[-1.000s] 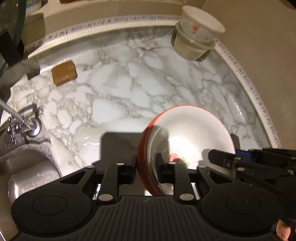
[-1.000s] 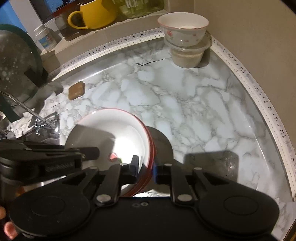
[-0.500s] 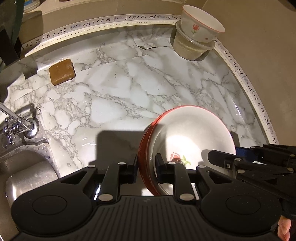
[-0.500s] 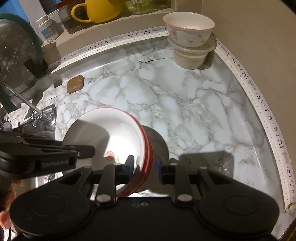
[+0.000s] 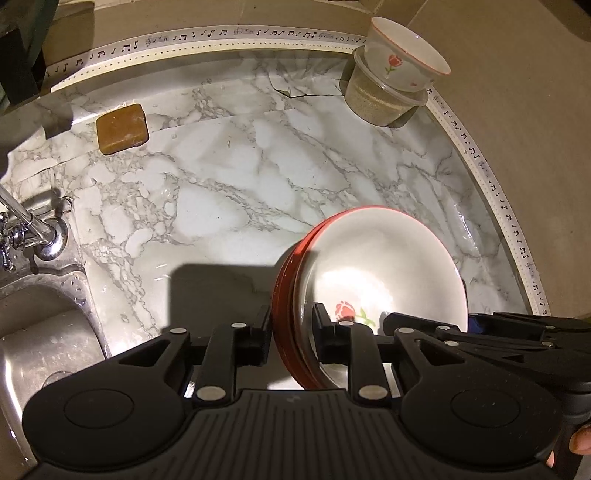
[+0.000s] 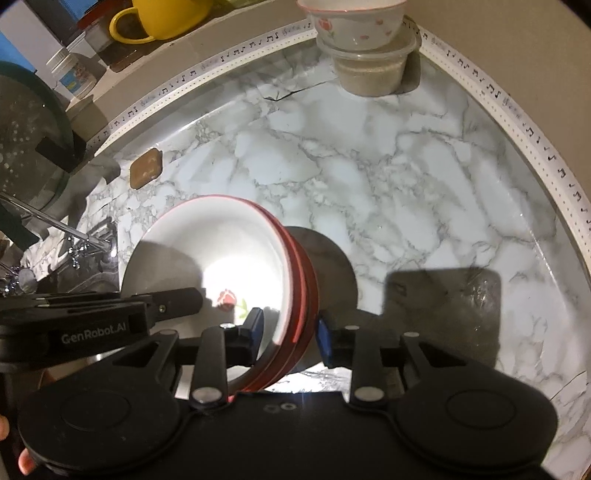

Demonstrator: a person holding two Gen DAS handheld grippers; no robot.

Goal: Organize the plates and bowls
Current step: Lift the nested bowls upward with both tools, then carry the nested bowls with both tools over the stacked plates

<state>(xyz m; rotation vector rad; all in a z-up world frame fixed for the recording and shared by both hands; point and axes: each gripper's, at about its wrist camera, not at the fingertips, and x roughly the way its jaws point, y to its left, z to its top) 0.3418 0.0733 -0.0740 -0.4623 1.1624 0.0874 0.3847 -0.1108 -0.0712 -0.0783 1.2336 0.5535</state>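
Stack of bowls (image 5: 369, 280): red outside, white inside, a rose painted at the bottom. It sits near the front of the marble counter (image 5: 229, 192), between the two tongs.

What has changed: a second ago both tongs pinched opposite rims of the stack. Now the right tongs (image 6: 290, 332) are opening. A gap shows between the blue pad on the outer side and the red wall, so that side no longer presses the rim, though the rim is still between the jaws.

Left tongs (image 5: 290, 328): nearly closed on the opposite rim, one finger outside the red wall and one inside. The pads look to be touching it, barely looser than before.

Position of the stack: almost the same spot as a second ago; it looks to be resting on the counter.

Meaning for the task: my judgement is that the stack has been set down here and the release is under way, right side first. The left side has yet to let go.

Other bowl (image 5: 404, 55): a small white bowl with a rose, perched on a clear plastic tub (image 5: 380, 99) in the far corner, well apart from the stack.

Nearby things: a brown soap bar (image 5: 122, 127) far left; a tap (image 5: 33, 229) and steel sink (image 5: 40, 332) at the left edge; a yellow mug (image 6: 166, 16) on the back ledge.

In the way: nothing lies between the stack and the corner bowl. The sink edge is close to the stack's left.
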